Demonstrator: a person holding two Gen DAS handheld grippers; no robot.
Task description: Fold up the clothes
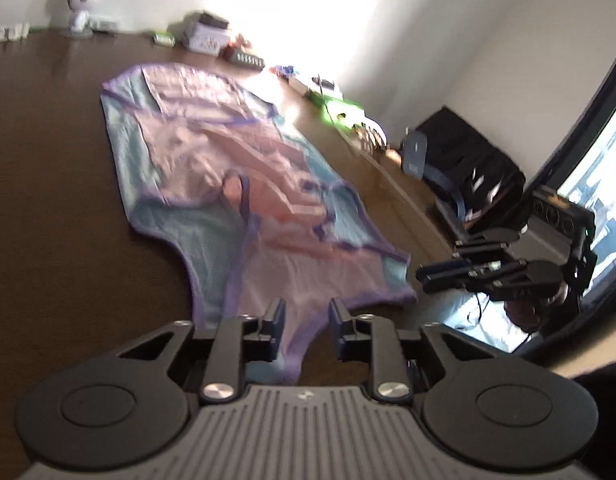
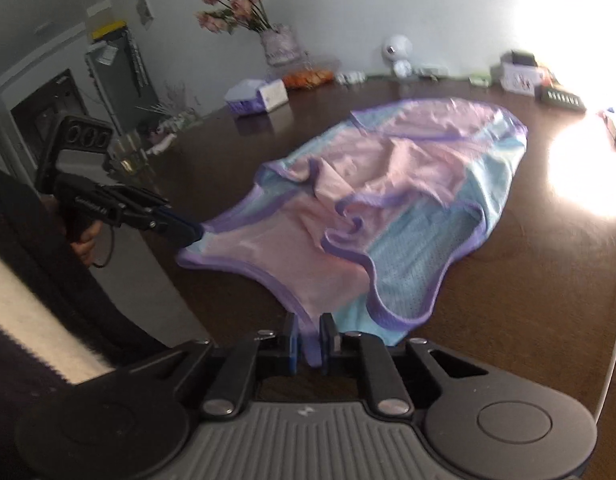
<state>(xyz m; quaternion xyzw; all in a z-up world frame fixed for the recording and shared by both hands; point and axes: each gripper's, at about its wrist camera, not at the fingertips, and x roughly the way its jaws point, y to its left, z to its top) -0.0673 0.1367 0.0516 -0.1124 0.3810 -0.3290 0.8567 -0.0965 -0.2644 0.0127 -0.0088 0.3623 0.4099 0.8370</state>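
Garment count: one sleeveless mesh top [image 2: 408, 200], pink and pale blue with purple binding, spread on dark table [image 2: 508, 320], rumpled through the middle, not yet folded.

Long axis: running straight away from both claws, shoulder end near, hem end far toward the wall. Lying ahead of and below both claws, each aimed downward at the near end.

Claw count: two, side by side at the shoulder end, one per strap.
- Left claw [image 1: 308, 320]: jaws standing moderately apart, purple-edged strap lying in the gap, pads not pressing on it. Nothing gripped. From the right wrist view, tip right at the outer edge of the far-side strap.
- Right claw [image 2: 310, 340]: jaws narrow, purple strap [image 2: 312, 348] threaded between them and nearly filling the gap. Pinched or merely lying there: cannot tell, picture too soft.

Nearness: neither claw clearly closer; both level with the shoulder edge, well apart from the hem.

Judgement: coming move likely a lengthwise fold, shoulders carried over toward the hem, so needing a firm pinch on both straps first and both claws travelling along the long axis together.

Other counts: one vase of flowers [image 2: 277, 46], one tissue box [image 2: 263, 98].
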